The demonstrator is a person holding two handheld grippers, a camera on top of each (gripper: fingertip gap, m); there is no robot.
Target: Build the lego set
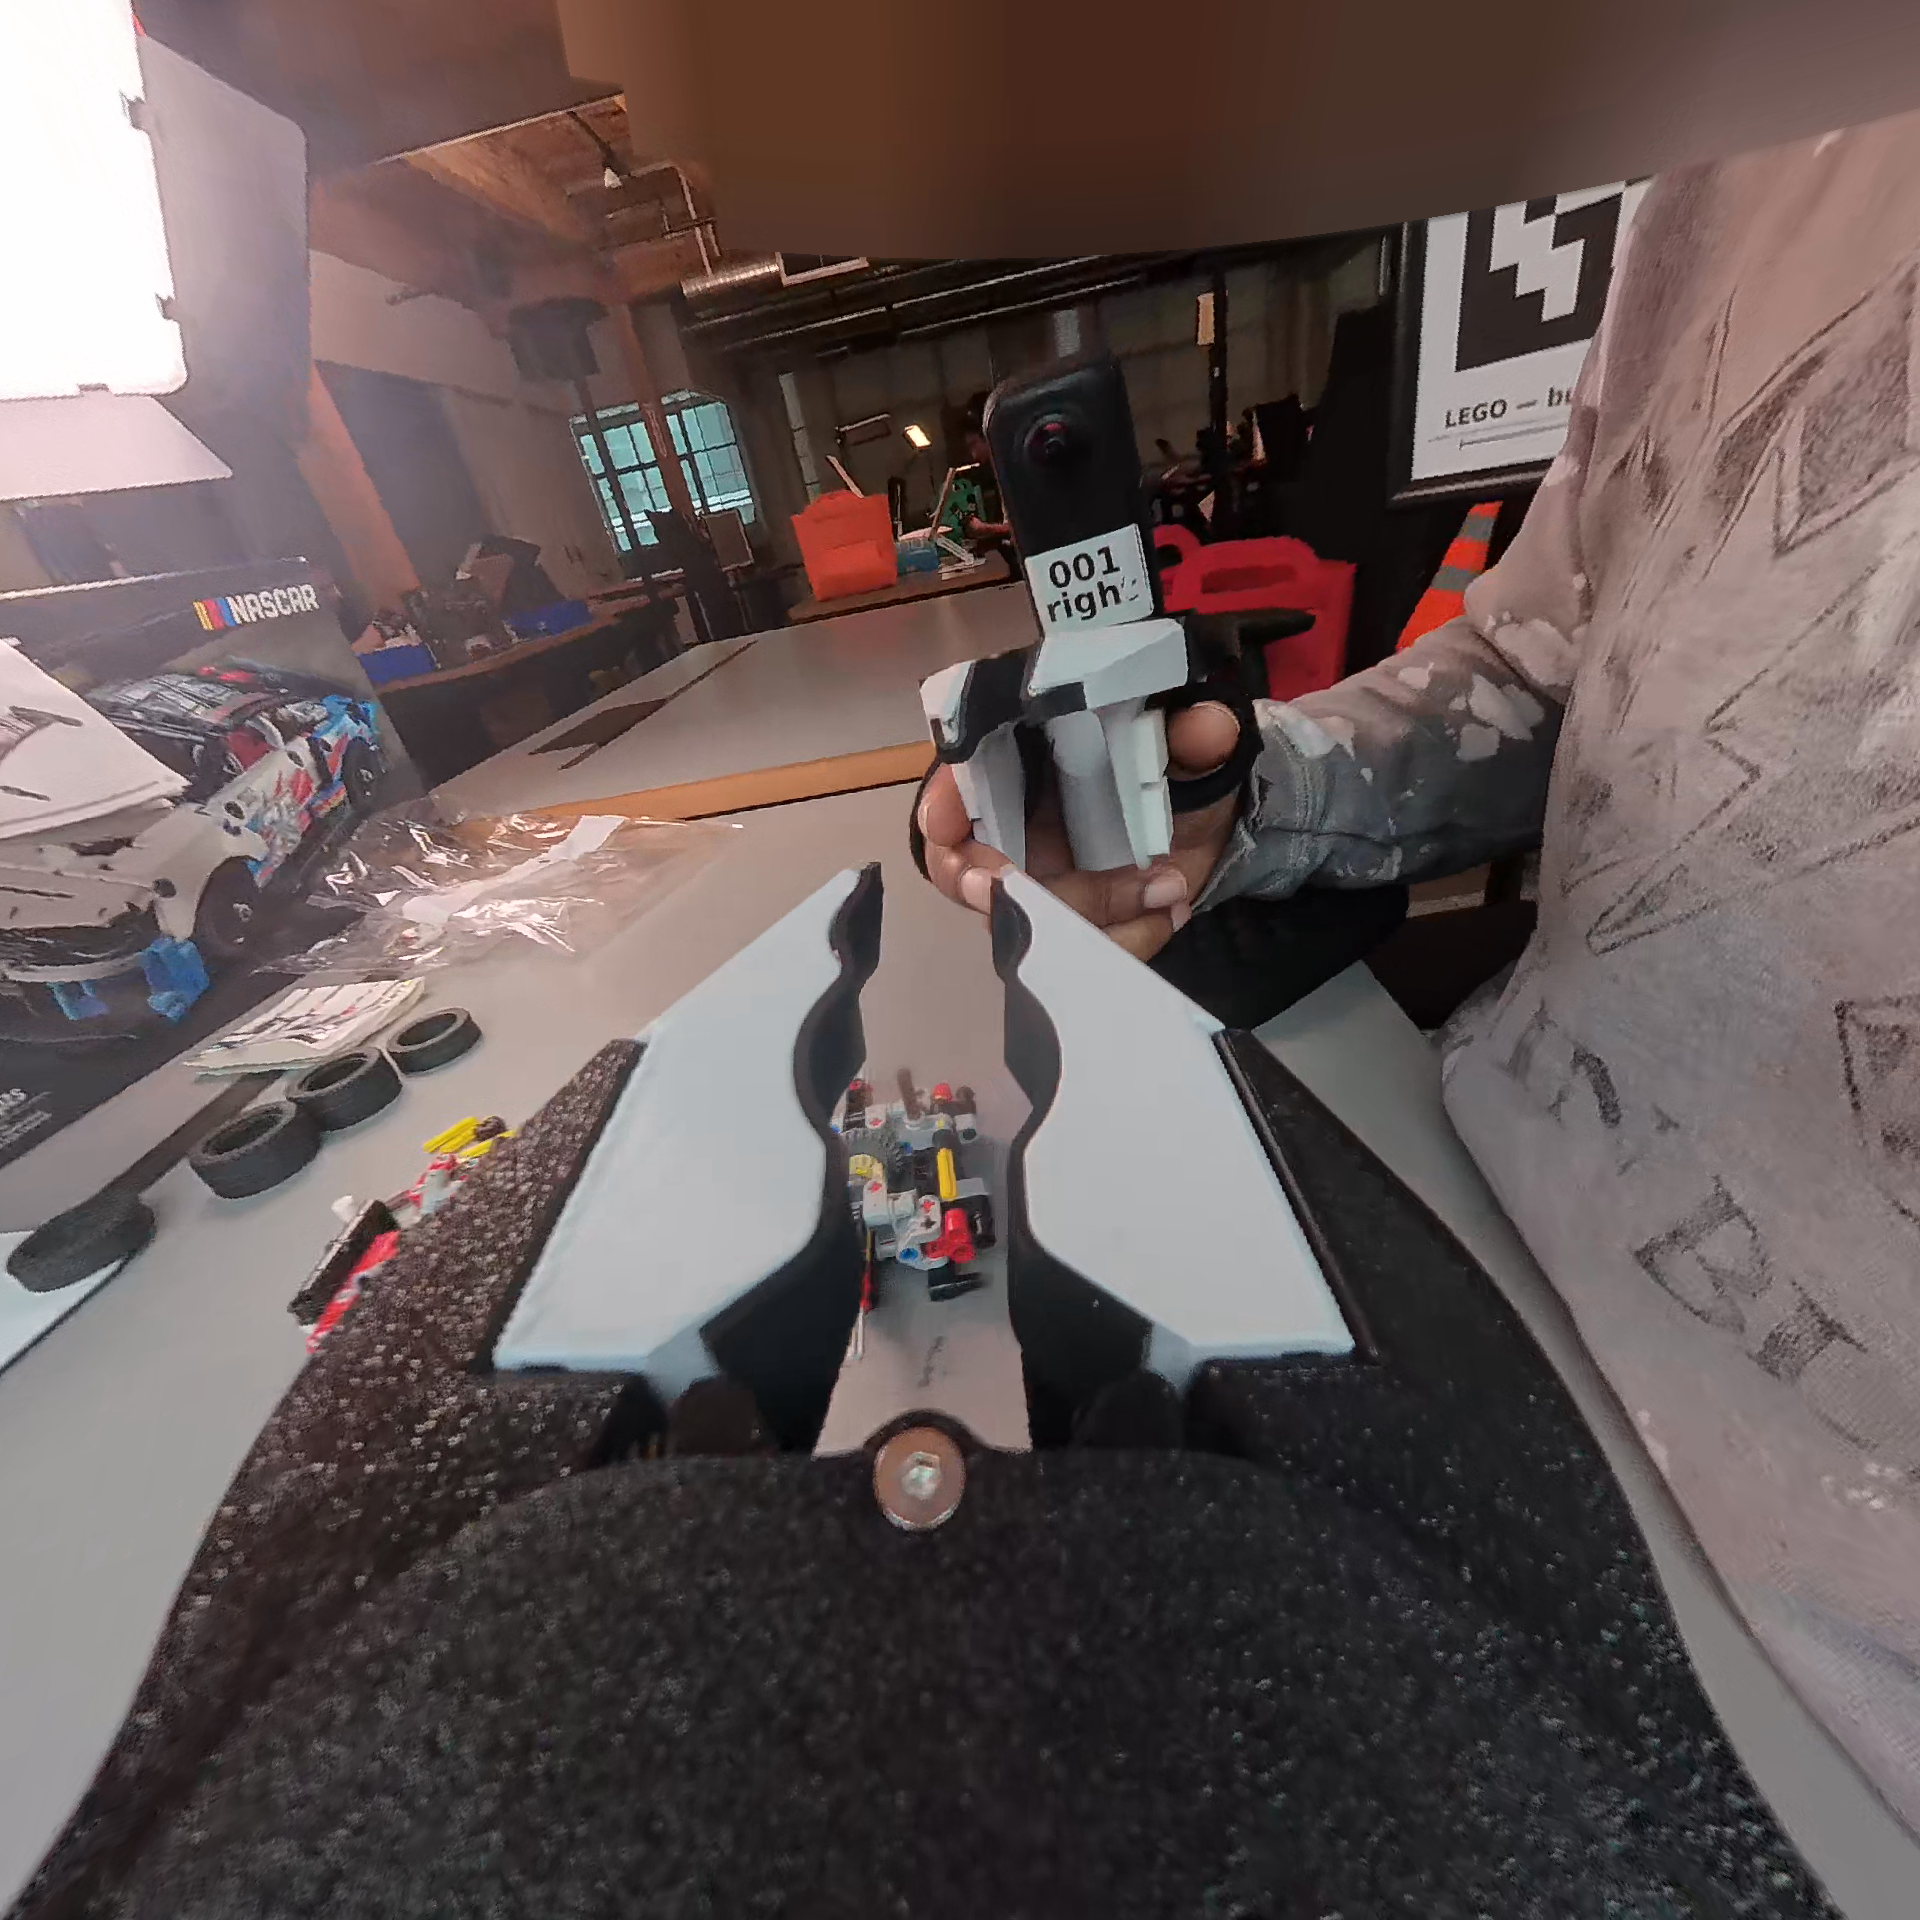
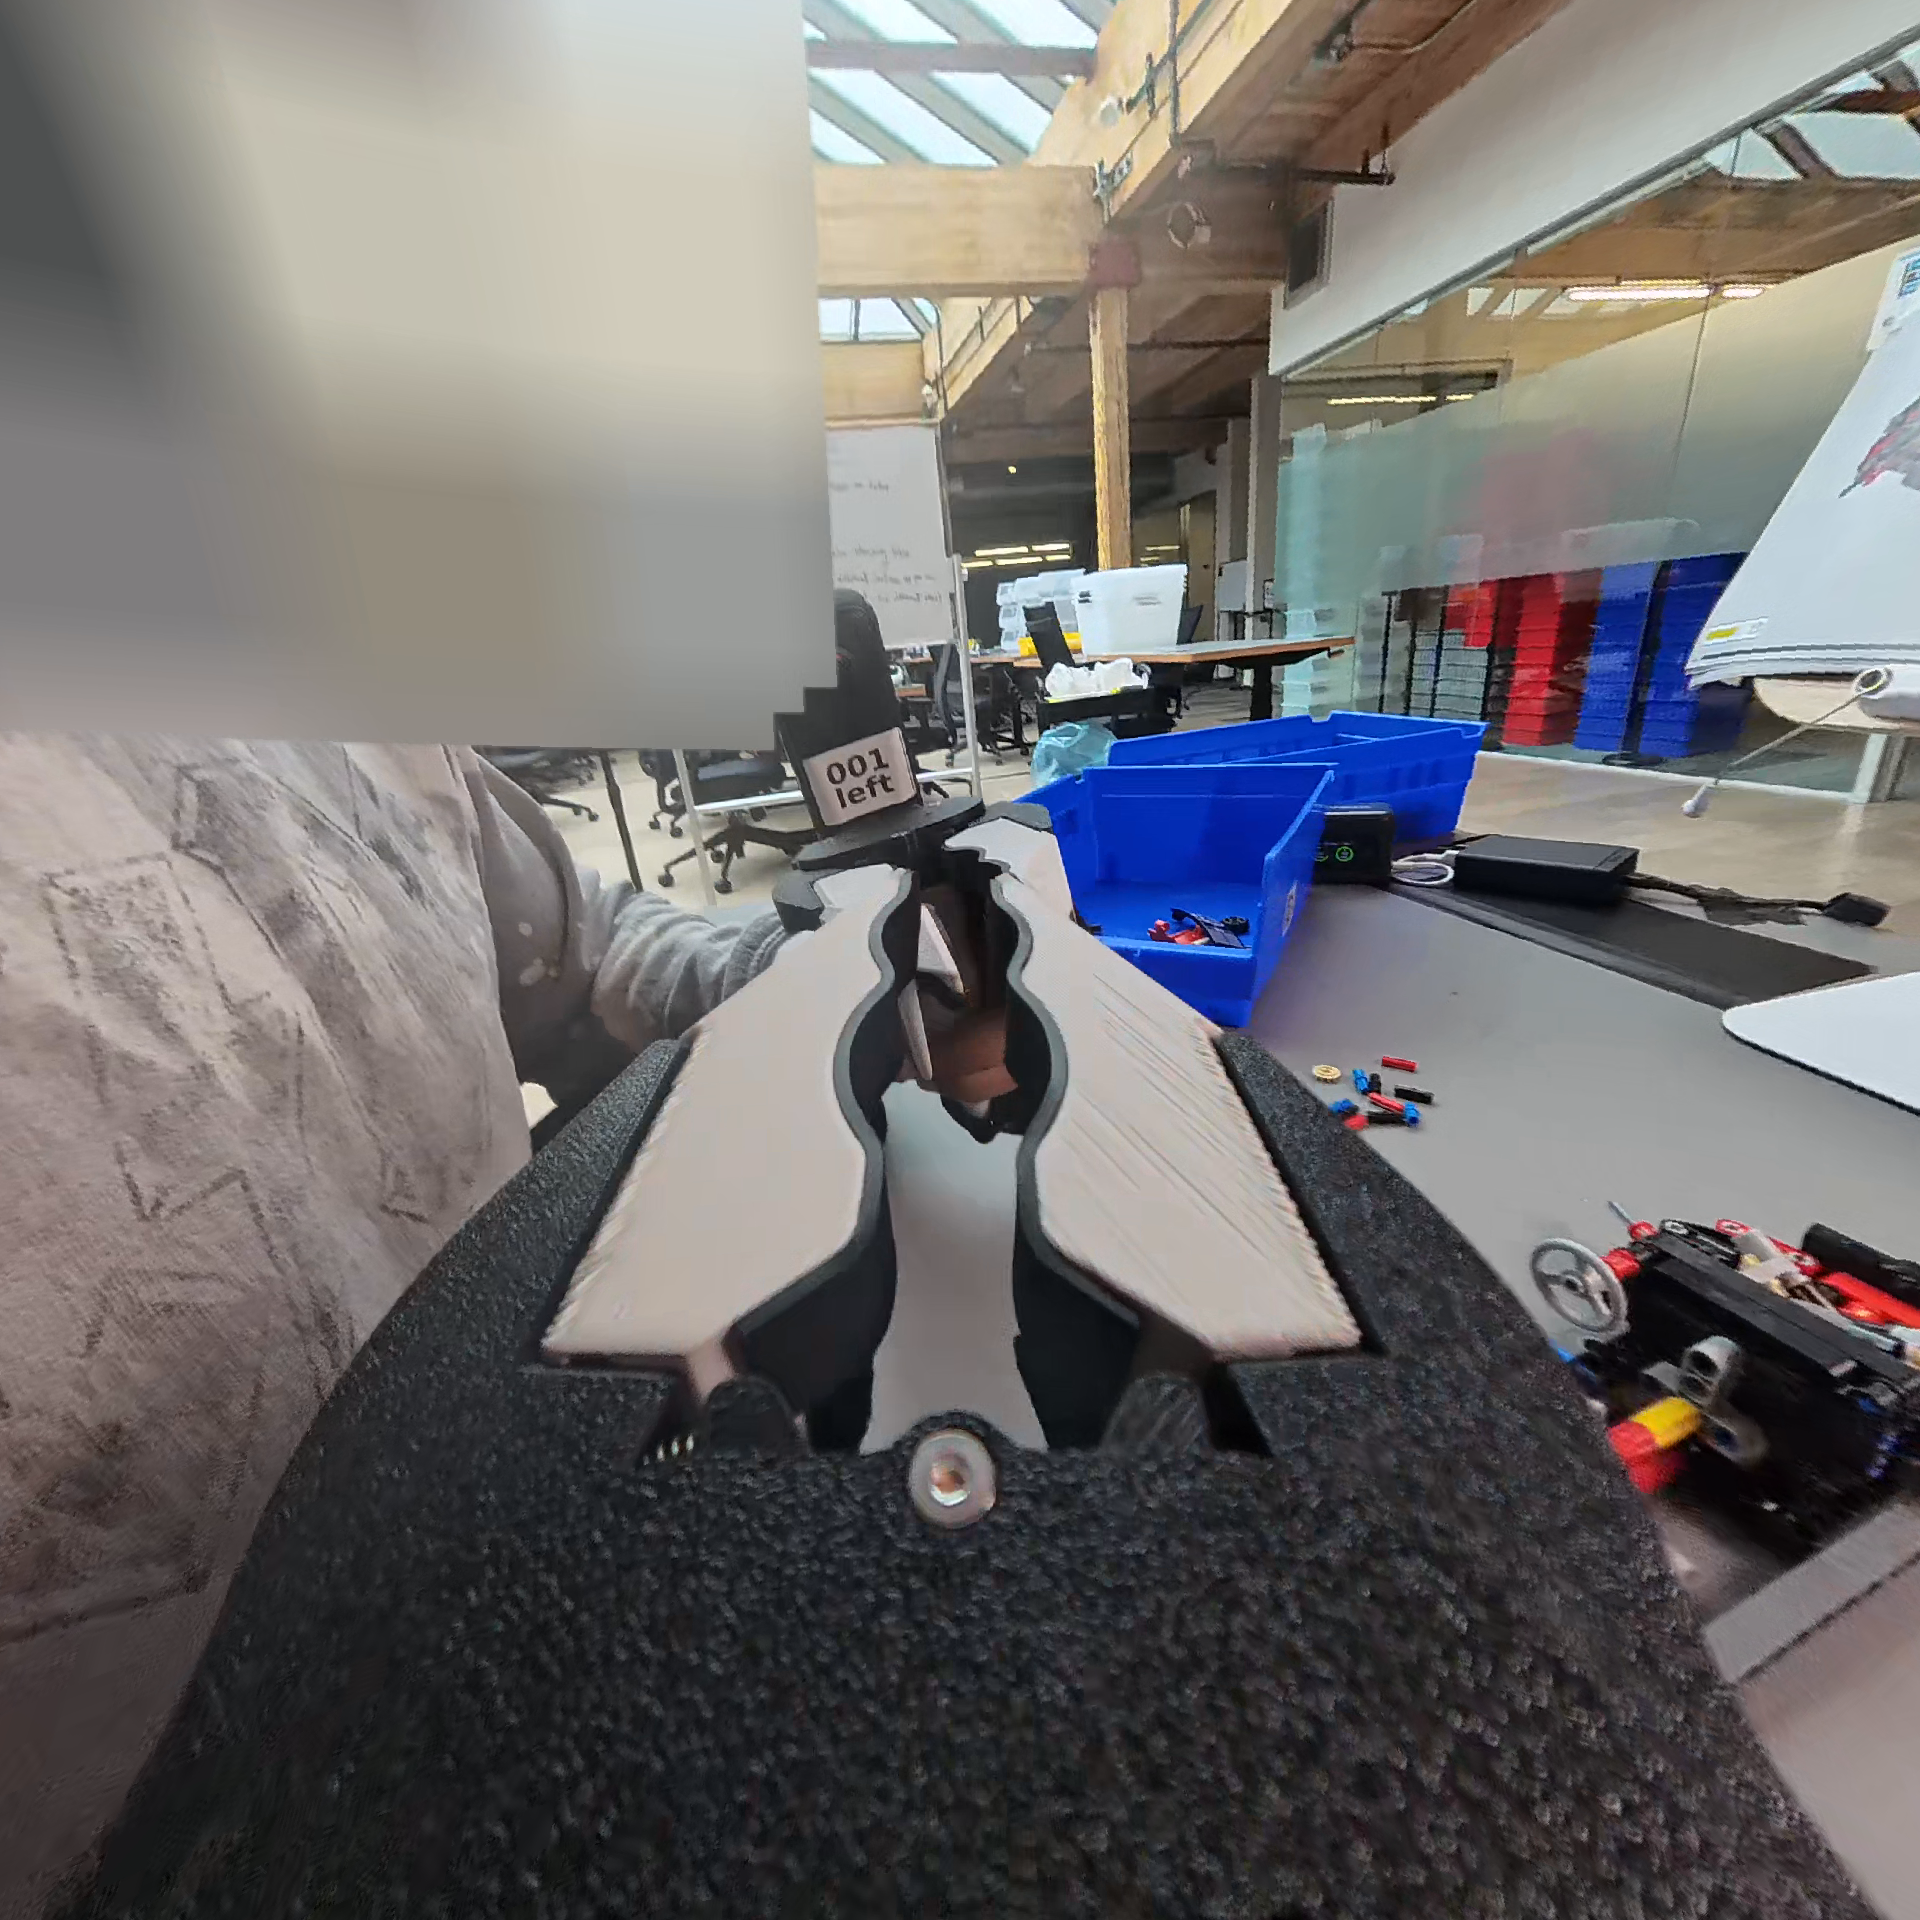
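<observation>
My left gripper is open and empty, hovering over the grey table. A small grey, yellow and red lego gear assembly lies on the table between its fingers and below them. My right gripper is empty, with a narrow gap between its tips. It is held up facing the left one, and it shows in a hand in the left wrist view. A larger black and red lego chassis with a grey steering wheel lies right of the right gripper.
Several black tyres, a sticker sheet, loose pieces, plastic bags and the set's box lie to the left. Blue bins with pieces and small loose pins are on the right. The person's torso is close by. The tips of both grippers are at nearly the same place.
</observation>
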